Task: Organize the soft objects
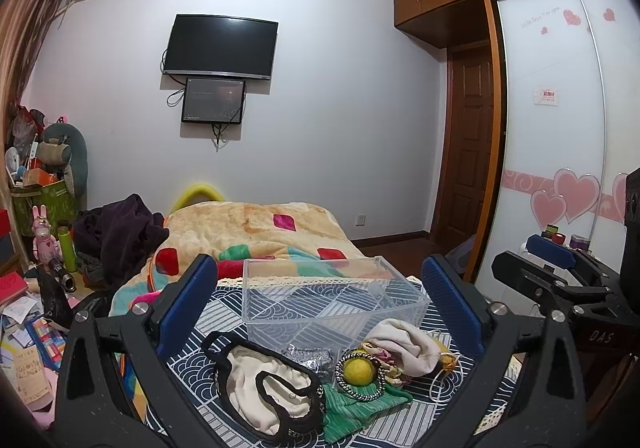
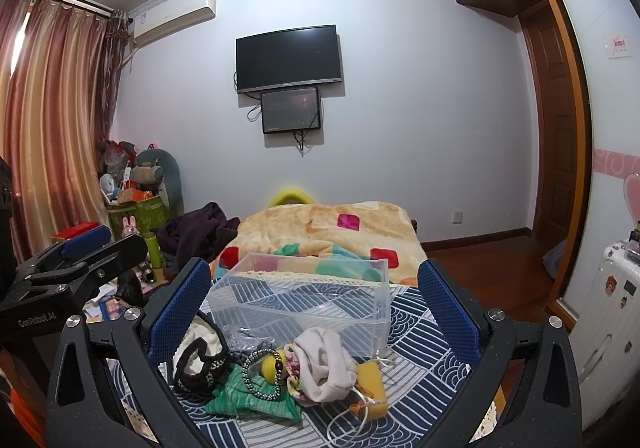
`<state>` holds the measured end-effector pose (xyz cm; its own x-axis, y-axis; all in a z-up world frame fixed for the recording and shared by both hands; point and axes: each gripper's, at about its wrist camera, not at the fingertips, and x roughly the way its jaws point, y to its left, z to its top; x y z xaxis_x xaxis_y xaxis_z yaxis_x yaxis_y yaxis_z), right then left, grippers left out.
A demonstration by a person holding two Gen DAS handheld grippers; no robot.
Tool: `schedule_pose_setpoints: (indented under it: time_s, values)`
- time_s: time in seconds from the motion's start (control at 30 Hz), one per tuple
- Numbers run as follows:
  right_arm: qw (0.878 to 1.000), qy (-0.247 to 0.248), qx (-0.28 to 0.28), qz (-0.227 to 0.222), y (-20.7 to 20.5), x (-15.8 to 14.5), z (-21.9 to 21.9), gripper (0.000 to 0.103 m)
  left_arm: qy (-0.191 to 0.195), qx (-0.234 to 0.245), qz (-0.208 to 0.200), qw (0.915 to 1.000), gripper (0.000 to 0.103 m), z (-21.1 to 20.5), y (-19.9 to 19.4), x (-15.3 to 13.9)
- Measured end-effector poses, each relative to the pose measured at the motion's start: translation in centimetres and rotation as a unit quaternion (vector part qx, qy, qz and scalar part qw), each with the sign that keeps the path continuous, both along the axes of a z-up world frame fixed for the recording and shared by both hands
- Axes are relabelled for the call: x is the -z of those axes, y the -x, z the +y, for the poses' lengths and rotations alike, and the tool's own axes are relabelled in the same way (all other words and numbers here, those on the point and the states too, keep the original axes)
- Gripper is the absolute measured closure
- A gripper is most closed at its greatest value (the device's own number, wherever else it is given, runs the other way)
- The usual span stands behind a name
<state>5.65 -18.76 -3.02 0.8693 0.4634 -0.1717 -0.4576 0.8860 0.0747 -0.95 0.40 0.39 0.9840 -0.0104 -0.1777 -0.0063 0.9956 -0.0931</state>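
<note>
A clear plastic box point(image 1: 332, 300) point(image 2: 304, 300) stands empty on a blue patterned cloth point(image 1: 224, 312). In front of it lies a pile: a cream garment with black trim point(image 1: 260, 388) point(image 2: 200, 360), a green cloth point(image 1: 356, 408) point(image 2: 248, 400), a yellow ball point(image 1: 359, 370) inside a beaded bracelet point(image 1: 362, 394), a cream pouch point(image 1: 404, 344) point(image 2: 324, 364), a yellow sponge point(image 2: 372, 384). My left gripper point(image 1: 320, 308) is open and empty above the pile. My right gripper point(image 2: 316, 312) is open and empty; it also shows at the right of the left wrist view point(image 1: 560, 260).
Beyond the box lies a bed with a colourful blanket point(image 1: 260, 228) and dark clothes point(image 1: 120, 232). Cluttered items and a green bin point(image 1: 44, 203) stand at the left. A wardrobe point(image 1: 560, 127) and a white suitcase point(image 2: 600, 308) stand at the right.
</note>
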Motion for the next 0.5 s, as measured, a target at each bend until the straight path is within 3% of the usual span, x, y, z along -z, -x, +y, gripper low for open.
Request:
schedule_pose_setpoints:
  time_s: [0.5]
  values:
    - [1.000,0.000,0.000,-0.004,0.29,-0.13,0.04,0.000,-0.001,0.004,-0.001,1.0000,0.000,-0.38,0.43,-0.33]
